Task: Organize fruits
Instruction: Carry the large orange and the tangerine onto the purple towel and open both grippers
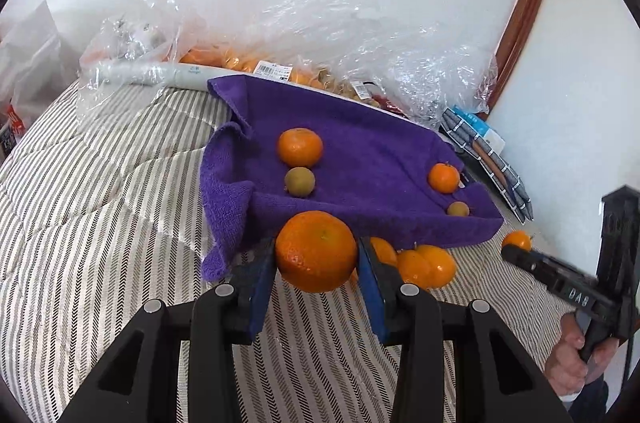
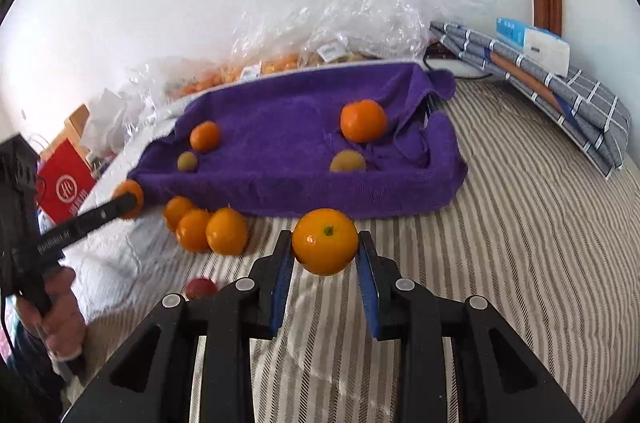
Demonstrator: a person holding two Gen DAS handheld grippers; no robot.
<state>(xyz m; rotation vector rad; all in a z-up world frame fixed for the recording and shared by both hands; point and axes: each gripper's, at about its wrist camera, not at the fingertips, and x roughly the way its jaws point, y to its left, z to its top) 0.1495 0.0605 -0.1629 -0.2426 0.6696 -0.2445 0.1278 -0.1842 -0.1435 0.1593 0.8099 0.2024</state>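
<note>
My left gripper [image 1: 317,255] is shut on a large orange [image 1: 316,250], held just before the near edge of a purple towel-lined tray [image 1: 360,159]. My right gripper [image 2: 325,247] is shut on another orange [image 2: 325,241], held before the same tray [image 2: 280,183]. On the towel lie two oranges [image 1: 300,147] [image 1: 443,177] and two small brown-green fruits [image 1: 299,181] [image 1: 458,209]. Loose oranges [image 2: 212,231] lie on the striped bedcover by the tray's front. A small red fruit [image 2: 201,287] lies near my right gripper.
Clear plastic bags of fruit [image 1: 280,63] lie behind the tray against the white wall. Folded checked cloth with a box [image 2: 552,75] lies to the right. A red paper bag [image 2: 66,189] stands left. The striped bedcover [image 1: 100,183] spreads around the tray.
</note>
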